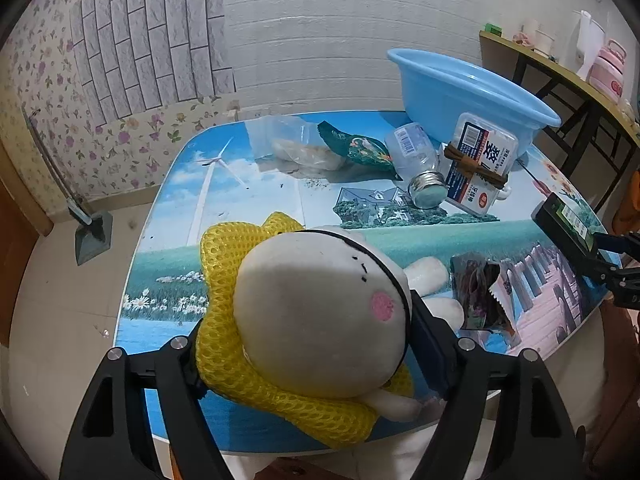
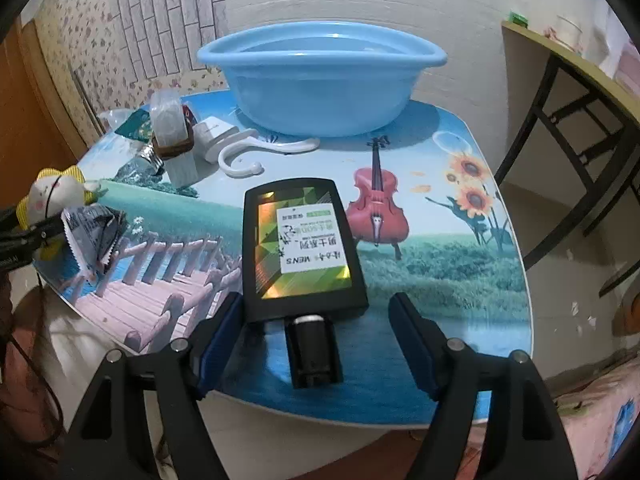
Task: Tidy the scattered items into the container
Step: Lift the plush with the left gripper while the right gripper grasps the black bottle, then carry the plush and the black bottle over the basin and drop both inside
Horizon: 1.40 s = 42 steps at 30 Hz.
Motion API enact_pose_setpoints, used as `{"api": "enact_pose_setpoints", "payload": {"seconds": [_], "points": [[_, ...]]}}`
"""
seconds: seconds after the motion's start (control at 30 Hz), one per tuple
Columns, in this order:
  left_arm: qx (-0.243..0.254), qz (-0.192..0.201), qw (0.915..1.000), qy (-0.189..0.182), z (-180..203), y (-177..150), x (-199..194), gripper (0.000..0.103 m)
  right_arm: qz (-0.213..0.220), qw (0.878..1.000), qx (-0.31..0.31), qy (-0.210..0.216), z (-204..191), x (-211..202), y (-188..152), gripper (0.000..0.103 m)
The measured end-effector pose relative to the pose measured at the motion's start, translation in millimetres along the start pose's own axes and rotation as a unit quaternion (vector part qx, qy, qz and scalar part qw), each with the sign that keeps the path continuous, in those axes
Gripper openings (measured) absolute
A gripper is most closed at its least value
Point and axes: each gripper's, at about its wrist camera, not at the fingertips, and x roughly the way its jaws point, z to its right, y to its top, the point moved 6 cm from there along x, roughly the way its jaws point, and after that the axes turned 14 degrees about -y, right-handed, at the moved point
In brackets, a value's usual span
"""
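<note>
I see the bench [image 2: 440, 272], printed with a landscape scene, carrying all items. The blue basin [image 2: 320, 92] stands upright at the far edge of the bench, near the wall; what lies inside it I cannot tell.

My left gripper [image 1: 308, 344] has its jaws closed on the plush doll [image 1: 316, 316]: both pads press the sides of its pale round head, and its yellow mesh garment [image 1: 224, 252] bulges out to the left of the jaws. The doll sits at the near edge of the bench.

My right gripper [image 2: 316, 336] has its jaws wide open. The black bottle [image 2: 304, 244] lies flat between them, cap end [image 2: 314, 352] toward the camera, label facing up. The left pad is touching or just beside the bottle's corner; the right pad stands well apart from it.

Near the basin, on its left side, I see a cluster: a clear box [image 1: 480, 164] bound with a brown band, a clear jar [image 1: 416, 160] lying on its side with its metal neck toward me, a green snack packet [image 1: 356, 148] and a clear plastic bag [image 1: 288, 144]. A white hanger hook [image 2: 256, 152] lies just beside the basin's base.

A crumpled dark wrapper [image 1: 484, 296] lies just beside the doll, between the two grippers.
</note>
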Motion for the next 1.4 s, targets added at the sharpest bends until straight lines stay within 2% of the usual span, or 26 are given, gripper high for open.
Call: {"api": "enact_pose_setpoints", "payload": {"seconds": [0.33, 0.37, 0.4, 0.6, 0.9, 1.1, 1.4], "points": [[-0.019, -0.004, 0.9996, -0.023, -3.2, -1.5, 8.9, 0.078, -0.001, 1.000, -0.005, 0.007, -8.4, 10.9, 7.3, 0.075], [-0.019, -0.001, 0.9996, -0.022, -2.8, -1.0, 7.8, 0.077, 0.001, 1.000, -0.005, 0.007, -8.3, 11.1, 7.9, 0.073], [-0.019, 0.005, 0.9995, -0.023, -1.8, 0.1, 5.4, 0.074, 0.004, 1.000, -0.004, 0.010, -8.4, 10.0, 8.3, 0.063], [-0.016, 0.029, 0.9993, -0.019, 2.0, 8.6, -9.4, 0.073, 0.032, 0.999, 0.031, 0.025, -3.0, -2.2, 11.7, 0.062], [0.005, 0.087, 0.9958, -0.026, 22.1, 42.5, -45.0, 0.073, 0.091, 0.994, 0.037, 0.039, -3.3, -41.1, 35.6, 0.061], [0.018, 0.100, 0.9943, -0.032, 34.7, 57.6, -50.8, 0.073, 0.104, 0.993, 0.037, 0.051, -5.1, -49.9, 43.4, 0.061], [0.035, 0.098, 0.9940, -0.033, 47.4, 73.8, -47.1, 0.073, 0.112, 0.991, 0.049, 0.056, 5.2, -55.0, 49.0, 0.061]]}}
